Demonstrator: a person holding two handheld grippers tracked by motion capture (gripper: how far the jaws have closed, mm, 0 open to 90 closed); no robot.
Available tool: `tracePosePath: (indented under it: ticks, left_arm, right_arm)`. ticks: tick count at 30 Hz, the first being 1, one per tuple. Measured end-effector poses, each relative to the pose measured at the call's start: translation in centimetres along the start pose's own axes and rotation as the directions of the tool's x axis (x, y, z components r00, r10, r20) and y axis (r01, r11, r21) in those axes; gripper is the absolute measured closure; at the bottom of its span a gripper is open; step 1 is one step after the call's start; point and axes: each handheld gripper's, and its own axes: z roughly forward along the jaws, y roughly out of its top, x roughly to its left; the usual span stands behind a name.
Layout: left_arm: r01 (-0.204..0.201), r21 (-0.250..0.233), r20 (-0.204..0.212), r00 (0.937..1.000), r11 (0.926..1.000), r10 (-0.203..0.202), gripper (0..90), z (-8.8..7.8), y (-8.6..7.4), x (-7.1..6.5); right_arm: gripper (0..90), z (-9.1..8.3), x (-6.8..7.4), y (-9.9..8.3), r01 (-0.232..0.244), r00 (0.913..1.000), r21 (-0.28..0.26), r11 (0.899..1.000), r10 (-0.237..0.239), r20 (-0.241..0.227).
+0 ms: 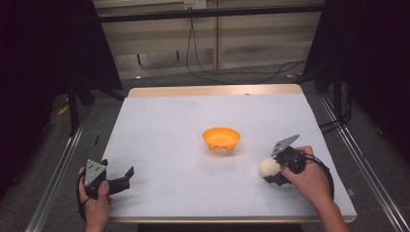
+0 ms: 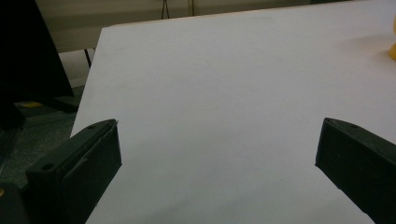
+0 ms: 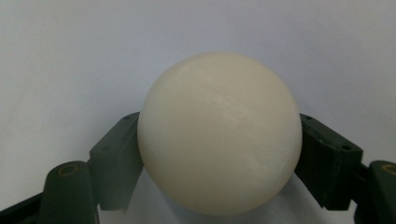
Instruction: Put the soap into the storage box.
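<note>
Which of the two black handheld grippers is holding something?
The right gripper: its jaws clamp the cream-white ball. The left gripper is wide open over bare table.

Three cameras: one overhead, one riding on each gripper.

The high view looks forward and down over the whole white table [image 1: 193,121] from the person's side. The left gripper view sits low, looking across bare tabletop toward the orange bowl [image 2: 392,46], which the high view shares. The right gripper view is jammed close against a cream ball [image 3: 218,133].
</note>
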Motion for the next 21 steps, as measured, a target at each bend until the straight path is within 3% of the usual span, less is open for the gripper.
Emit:
tracePosePath:
  ticks: [21]
  left_arm:
    - [-0.001,0.003,0.003,1.0,1.0,0.001,0.0,0.0,0.01,0.02]
  right_arm:
    - [23.2,-0.04,-0.31,-0.13,-0.006,0.9993,-0.012,1.0,0.006,-0.037]
